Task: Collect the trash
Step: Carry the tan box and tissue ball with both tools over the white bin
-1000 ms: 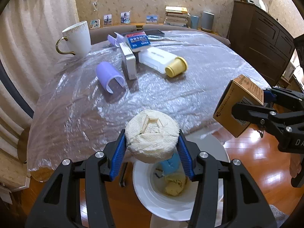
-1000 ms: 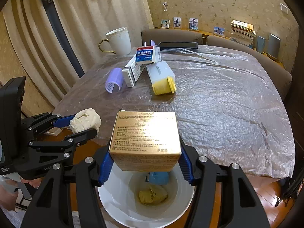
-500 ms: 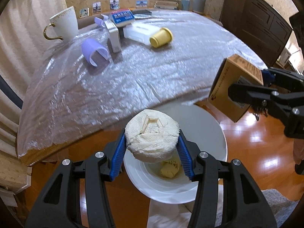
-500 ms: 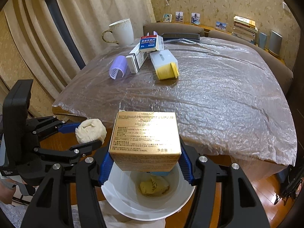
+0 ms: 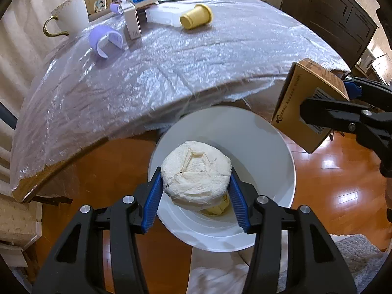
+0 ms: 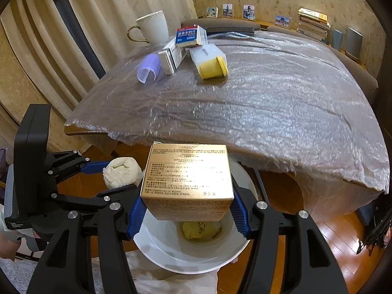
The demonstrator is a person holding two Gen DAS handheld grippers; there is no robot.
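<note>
Hovering over white bin (image 5: pixel 276 147), both loads ready to drop. Left gripper (image 5: pixel 196 191) clamped on tissue wad (image 5: pixel 196 174), directly above bin mouth. Right gripper (image 6: pixel 186 210) clamped on gold box (image 6: pixel 187 178), above bin rim. Next, probably: spread fingers, tissue first. More clutter up on table (image 6: pixel 269 93) beyond bin.

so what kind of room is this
Most likely a lived-in home dining or living room. A large table under a clear plastic cover holds a mug and small boxes, framed photos and stacked books line the ledge behind, and a dark wooden cabinet stands on polished wood flooring.
</note>
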